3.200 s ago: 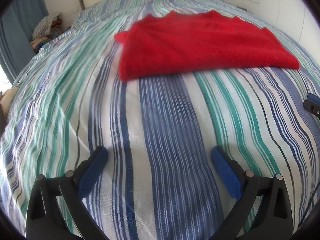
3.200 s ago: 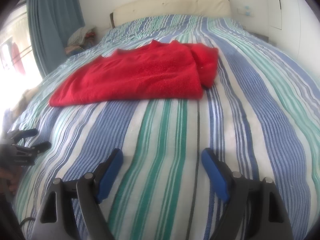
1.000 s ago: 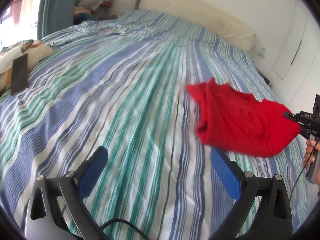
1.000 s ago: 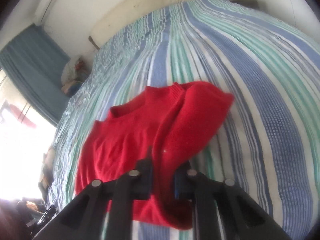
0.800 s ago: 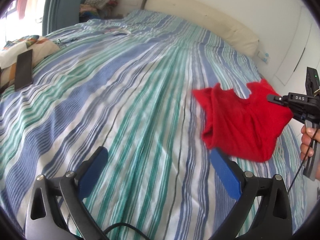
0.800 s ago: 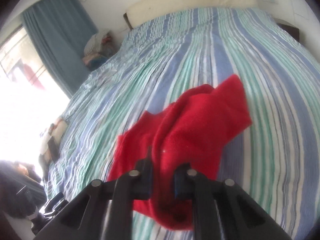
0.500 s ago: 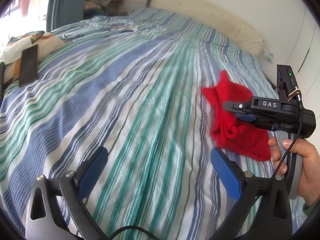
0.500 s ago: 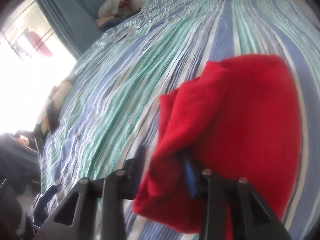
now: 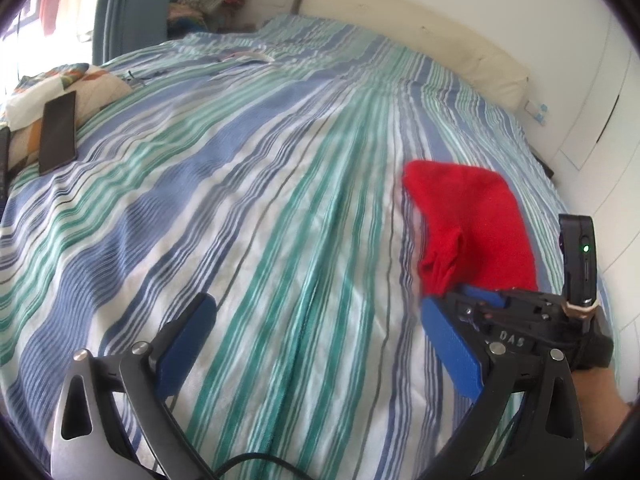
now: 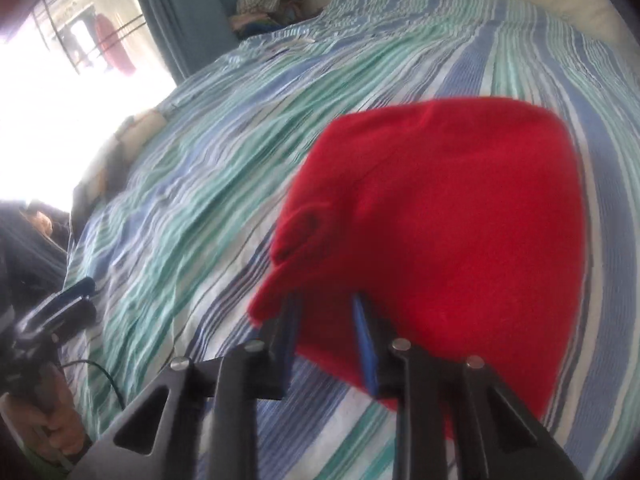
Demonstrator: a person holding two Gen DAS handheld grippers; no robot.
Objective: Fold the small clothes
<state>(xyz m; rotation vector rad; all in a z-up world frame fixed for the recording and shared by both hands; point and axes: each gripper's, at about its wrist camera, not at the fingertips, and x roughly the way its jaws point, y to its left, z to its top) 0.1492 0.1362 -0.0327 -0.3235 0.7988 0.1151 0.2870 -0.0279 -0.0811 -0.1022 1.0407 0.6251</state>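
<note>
Folded over since a second ago, the red sweater (image 10: pixel 440 216) lies doubled on the bed (image 9: pixel 240 200) — my right hand-held gripper (image 10: pixel 326 320) pinches its near edge to steer the fold, while my left hand-held gripper (image 9: pixel 316 344) waits wide, empty.

Striped bedspread (image 9: pixel 256 184) fills most of my view: blue, green and white bands running toward the cream headboard (image 9: pixel 420 36). Dark phone (image 9: pixel 58 131) lies flat on a patterned pillow (image 9: pixel 44 88) at the left edge of the bed. Pile of folded laundry (image 9: pixel 208 0) sits past the far corner, just beside the blue curtain (image 9: pixel 128 4). Barred window (image 10: pixel 92 40) is blown out bright (something red hangs outside it). White cupboard doors (image 9: pixel 600 92) on the right wall.
</note>
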